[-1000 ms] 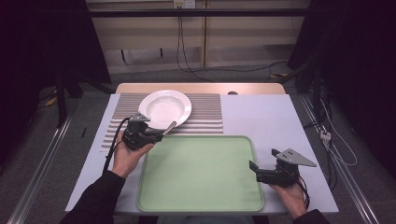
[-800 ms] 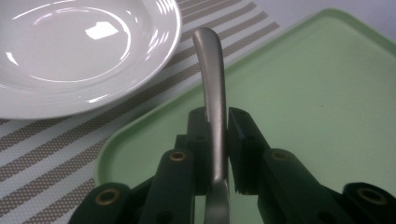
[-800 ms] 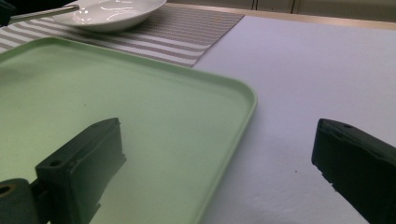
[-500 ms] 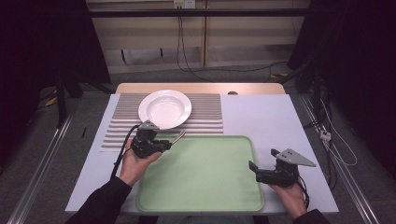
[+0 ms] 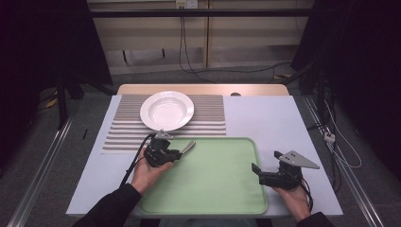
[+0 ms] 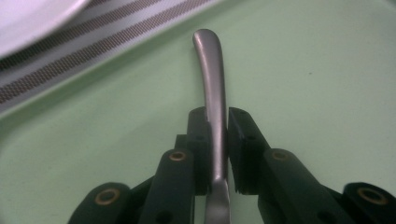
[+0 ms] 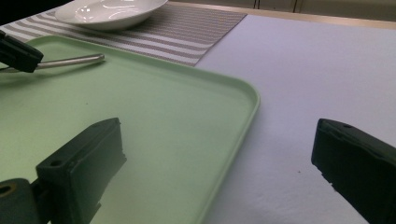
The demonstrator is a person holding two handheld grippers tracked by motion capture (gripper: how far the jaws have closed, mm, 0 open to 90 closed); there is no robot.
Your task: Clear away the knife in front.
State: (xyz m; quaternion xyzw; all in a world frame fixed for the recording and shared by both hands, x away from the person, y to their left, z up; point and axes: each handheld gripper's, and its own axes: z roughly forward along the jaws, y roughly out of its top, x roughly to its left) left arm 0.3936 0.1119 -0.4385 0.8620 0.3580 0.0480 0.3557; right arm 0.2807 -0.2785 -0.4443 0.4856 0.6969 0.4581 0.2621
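You had the metal utensil (image 6: 211, 93) pinched between the jaws of your left gripper (image 5: 176, 153), which were nearly closed on its handle. Whether it was a spoon or a fork I cannot tell, because its other end was hidden behind the gripper. You held it just above the far left corner of the green tray (image 5: 222, 198), a little off the surface, I think, since a soft shadow lay under it in the right gripper view. So the pick-up looked done, and what was left was to lay it down on the tray and let it go.

The handle was grey, smooth and dull-shiny, slim, with a rounded tip that curved a little to one side.

Your right gripper (image 5: 257, 172) rested at the right edge of the tray with its jaws wide apart and nothing between them. The white plate (image 5: 167, 110) stood on the striped mat (image 5: 208, 118) beyond the tray, with nothing on it.
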